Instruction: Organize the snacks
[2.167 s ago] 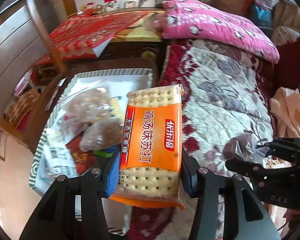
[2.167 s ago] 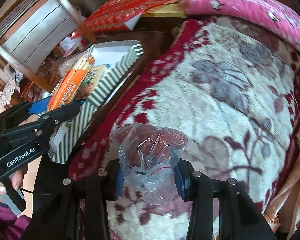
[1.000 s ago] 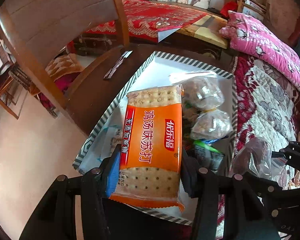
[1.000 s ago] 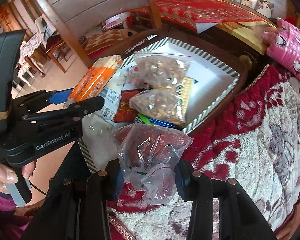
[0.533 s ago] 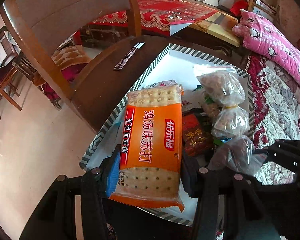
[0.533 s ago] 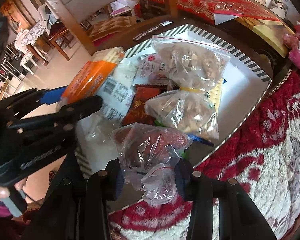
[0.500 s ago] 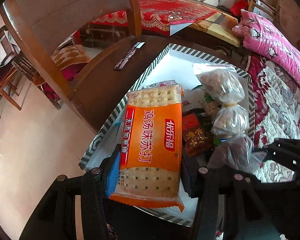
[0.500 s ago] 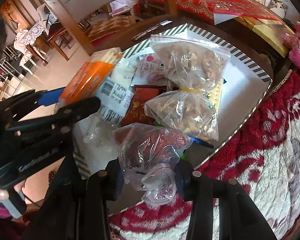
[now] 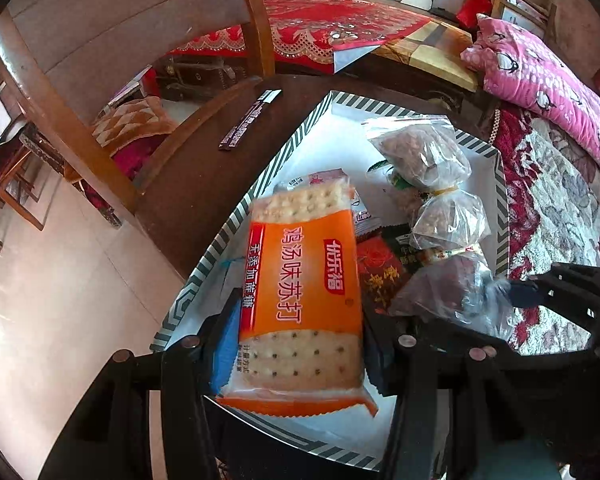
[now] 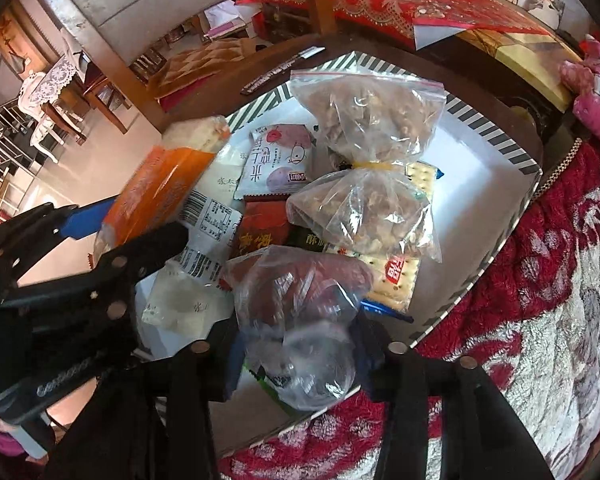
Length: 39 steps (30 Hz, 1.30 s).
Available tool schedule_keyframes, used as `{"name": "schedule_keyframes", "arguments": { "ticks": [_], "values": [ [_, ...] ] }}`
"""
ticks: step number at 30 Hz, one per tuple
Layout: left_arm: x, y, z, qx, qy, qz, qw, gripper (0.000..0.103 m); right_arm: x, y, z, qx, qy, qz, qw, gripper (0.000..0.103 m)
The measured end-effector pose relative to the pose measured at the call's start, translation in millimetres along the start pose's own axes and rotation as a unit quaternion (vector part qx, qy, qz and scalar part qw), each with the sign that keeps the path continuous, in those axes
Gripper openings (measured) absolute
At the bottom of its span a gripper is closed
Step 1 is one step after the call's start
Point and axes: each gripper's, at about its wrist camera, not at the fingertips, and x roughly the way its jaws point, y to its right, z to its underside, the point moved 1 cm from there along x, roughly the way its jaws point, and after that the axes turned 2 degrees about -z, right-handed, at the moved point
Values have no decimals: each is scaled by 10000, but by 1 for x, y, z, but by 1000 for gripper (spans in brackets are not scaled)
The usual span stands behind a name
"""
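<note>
Right now your left gripper (image 9: 296,356) is clamped on the lower half of the orange plastic-wrapped pack of soda crackers (image 9: 302,300), holding it above the near left corner of the shallow white tray with the black-and-white striped rim (image 9: 236,216). Your right gripper (image 10: 300,354) has its jaws opening around the clear soft plastic bag of dark reddish snacks (image 10: 296,304), which hangs over the tray's near edge; whether the pads are off the film yet is hard to tell through the blur. Treat the cracker pack as light, fairly stiff and brittle: squeeze only across its flat sides, near the middle, and don't bear down. The bag looks light, floppy and slippery, so it will likely slump where it falls; take it by the bunched contents rather than loose film. Beyond it in the tray lie two clear tied bags of nuts (image 10: 368,184).
</note>
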Motion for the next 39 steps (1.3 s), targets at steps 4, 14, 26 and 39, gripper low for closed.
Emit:
{"name": "schedule_keyframes", "arguments": {
  "ticks": [4, 14, 26, 39],
  "values": [
    [-8, 3, 1, 73, 127, -73, 9999, 62, -14, -4, 7, -18, 105, 12, 9999, 56],
    [-41, 20, 10, 259, 658, -246, 9972, 80, -63, 2, 33, 193, 654, 54, 9977, 62],
    [-79, 31, 22, 182, 1283, -295, 9911, 85, -97, 13, 49, 550, 1466, 614, 9857, 71],
    [-84, 33, 24, 180, 1270, -153, 9916, 85, -105, 17, 58, 659, 1538, 641, 9838, 74]
  ]
}}
